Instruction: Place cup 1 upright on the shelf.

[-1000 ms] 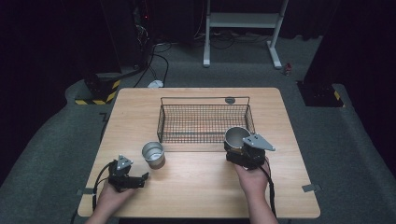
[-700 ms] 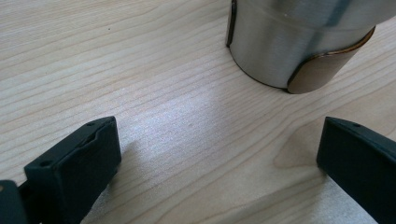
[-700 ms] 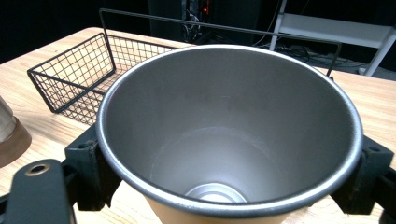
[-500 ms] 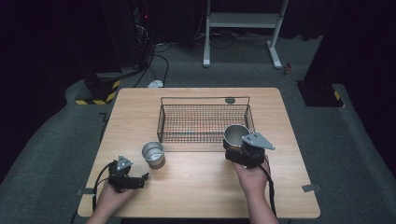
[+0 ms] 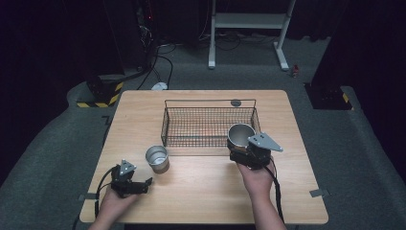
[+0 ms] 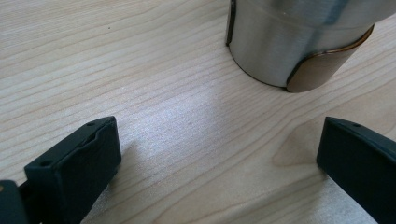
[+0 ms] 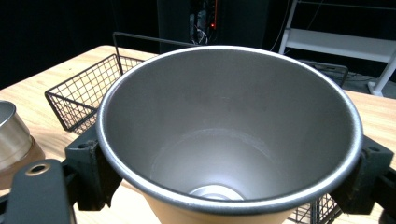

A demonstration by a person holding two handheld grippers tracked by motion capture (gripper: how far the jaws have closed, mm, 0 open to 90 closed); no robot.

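right tongs (image 5: 242,155) clamped on steel cup (image 5: 240,136), upright, mouth open, brushed grey interior, tan base, held at near right corner of wire basket (image 5: 209,125). left tongs (image 5: 143,184) apart, low on surface (image 5: 201,187), second cup (image 5: 157,158) just beyond.

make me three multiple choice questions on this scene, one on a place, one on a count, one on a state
1. Where is the cup held by the right gripper?
A. at the wire basket's near right corner
B. on the floor
C. by the table's left edge

2. How many metal cups are there?
A. one
B. two
C. four

3. How is the left gripper?
A. shut on a cup
B. open, holding nothing
C. inside the basket

Answers:
1 A, the high view shows it there.
2 B, the held one plus the second cup standing on the table.
3 B, the left gripper view shows its fingers spread over bare wood.
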